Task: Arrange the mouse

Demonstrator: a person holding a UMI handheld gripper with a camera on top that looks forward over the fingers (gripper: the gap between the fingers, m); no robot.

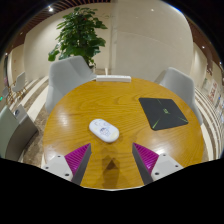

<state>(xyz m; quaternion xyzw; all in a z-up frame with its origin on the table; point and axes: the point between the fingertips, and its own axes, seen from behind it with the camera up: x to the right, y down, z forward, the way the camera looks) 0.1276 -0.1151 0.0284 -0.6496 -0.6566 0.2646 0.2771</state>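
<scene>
A white computer mouse (102, 129) lies on the round wooden table (80, 105), just ahead of my fingers and a little toward the left one. A dark mouse pad (162, 111) lies flat on the table further off to the right. My gripper (112, 160) is open and empty above the table's near part; its two pink pads (78, 156) stand wide apart with bare wood between them.
Grey chairs stand round the table: one at the far left (68, 72), one at the far right (178, 84), one at the near left (12, 130). A potted plant (78, 32) stands beyond the table.
</scene>
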